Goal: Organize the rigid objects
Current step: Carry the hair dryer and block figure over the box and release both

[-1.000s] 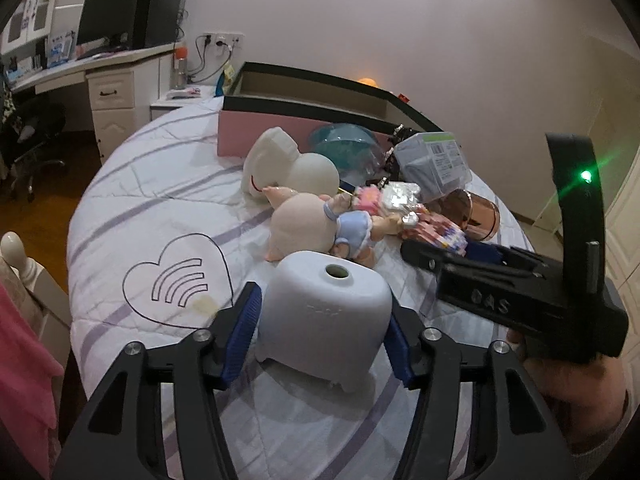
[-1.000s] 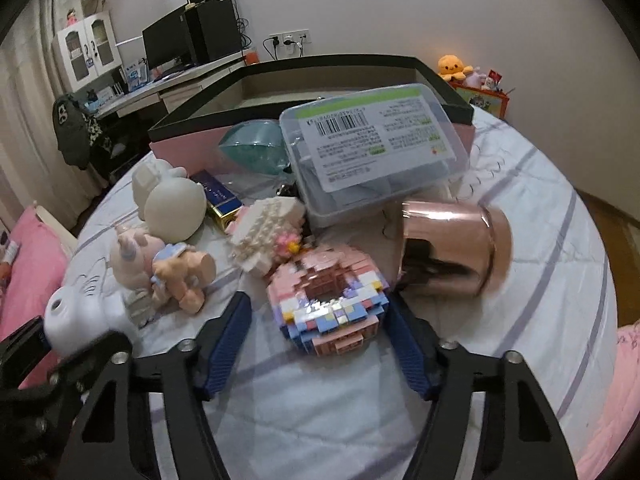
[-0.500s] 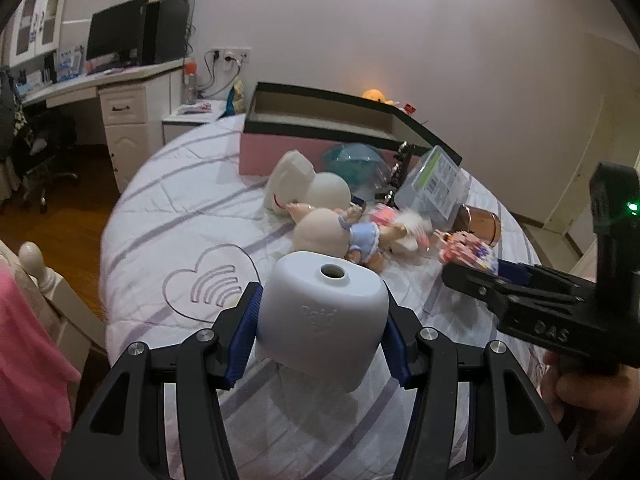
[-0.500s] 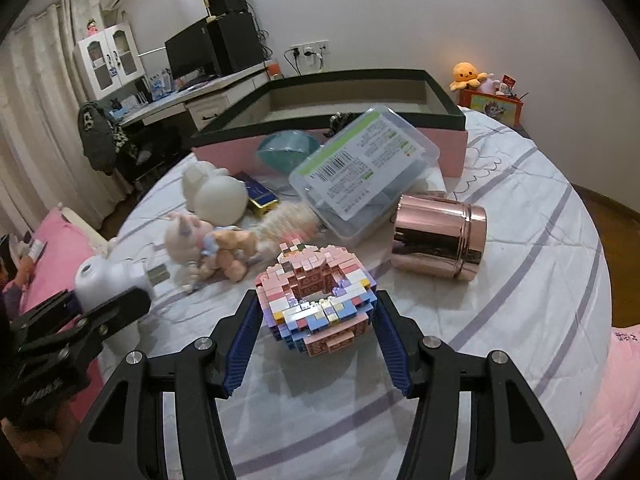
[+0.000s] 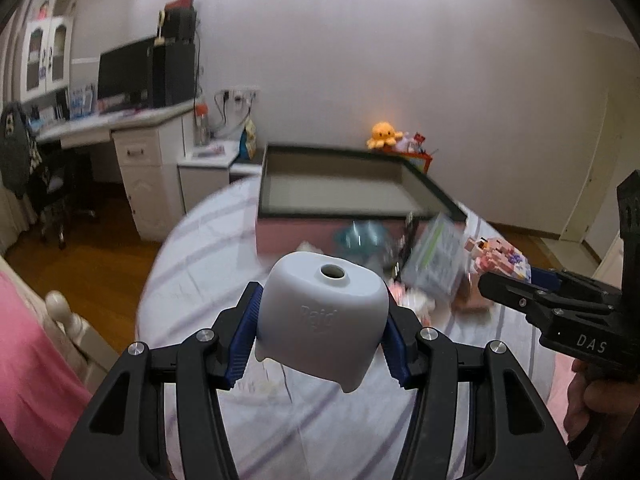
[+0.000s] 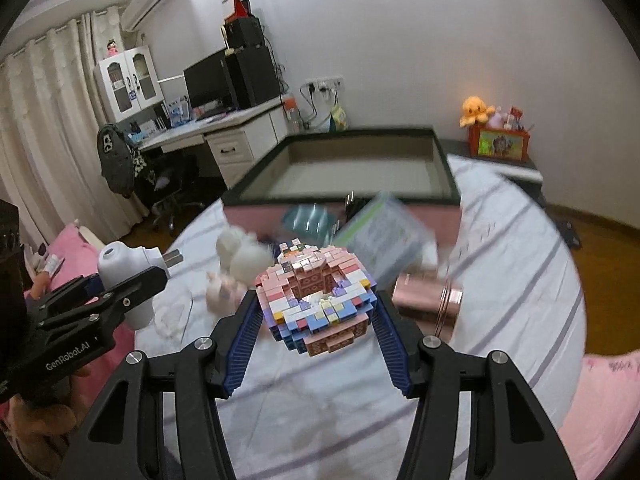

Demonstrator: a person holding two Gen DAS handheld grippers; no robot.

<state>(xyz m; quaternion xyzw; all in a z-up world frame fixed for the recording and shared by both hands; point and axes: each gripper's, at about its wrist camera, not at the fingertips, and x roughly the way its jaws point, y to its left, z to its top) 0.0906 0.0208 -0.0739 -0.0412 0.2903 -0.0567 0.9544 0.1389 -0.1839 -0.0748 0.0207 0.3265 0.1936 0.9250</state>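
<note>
The white plug-in device [image 5: 324,320] is pinched in the left gripper [image 5: 322,334] and the pink brick model [image 6: 318,300] in the right gripper [image 6: 318,330], both held above the striped bedspread [image 6: 516,280]. The open pink box [image 6: 352,172] lies ahead, toys cluttered against its front wall; a desk [image 6: 224,136] stands beyond.

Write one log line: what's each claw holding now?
left claw: shut on white plastic plug-in device | right claw: shut on pink toy-brick model | both lifted off bed

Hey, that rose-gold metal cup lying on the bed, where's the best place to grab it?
Grip the rose-gold cup across the middle of its round body, coming down from above. It lies on its side on the bed, so its curved walls face the fingers.
</note>
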